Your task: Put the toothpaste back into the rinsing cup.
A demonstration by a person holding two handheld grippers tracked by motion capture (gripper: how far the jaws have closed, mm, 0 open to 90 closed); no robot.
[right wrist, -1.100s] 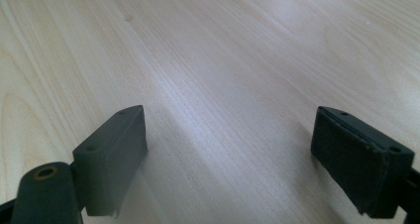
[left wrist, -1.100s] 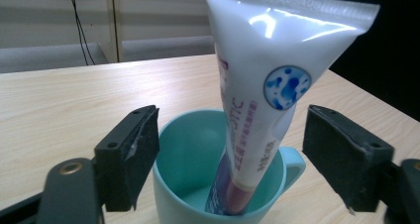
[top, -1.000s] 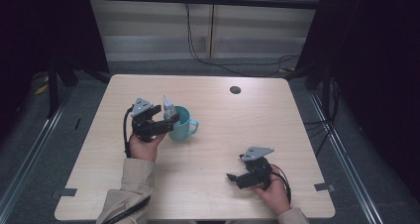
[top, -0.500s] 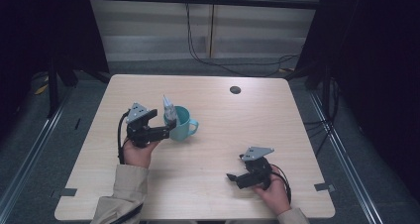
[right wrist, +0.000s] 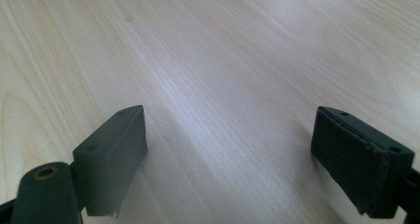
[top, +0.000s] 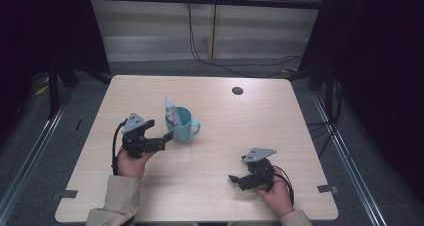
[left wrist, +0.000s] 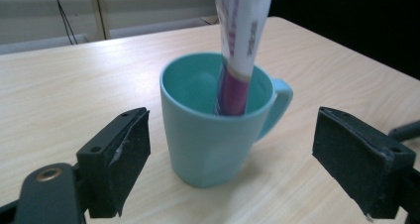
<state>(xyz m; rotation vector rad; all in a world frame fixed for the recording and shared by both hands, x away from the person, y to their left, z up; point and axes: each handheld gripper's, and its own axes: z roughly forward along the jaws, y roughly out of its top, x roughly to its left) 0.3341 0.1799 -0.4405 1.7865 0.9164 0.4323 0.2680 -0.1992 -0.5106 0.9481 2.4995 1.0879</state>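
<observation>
A teal mug stands upright on the wooden table, handle to the right. A white and purple tube leans inside it. My left gripper sits just left of the mug, pointing at it. Its jaws have just been opening and stand wide, with nothing between them. In the left gripper view the mug and tube stand a short way beyond the pads. My right gripper rests low at the front right, open over bare wood, pads wide apart.
A small black round hole sits in the table's far right part. Cables hang behind the far edge. Dark frames and floor rails flank the table on both sides.
My left gripper has drawn back from the tube and mug, toward the near left and slightly lower. The tube stays in the mug. The right gripper has not moved.
</observation>
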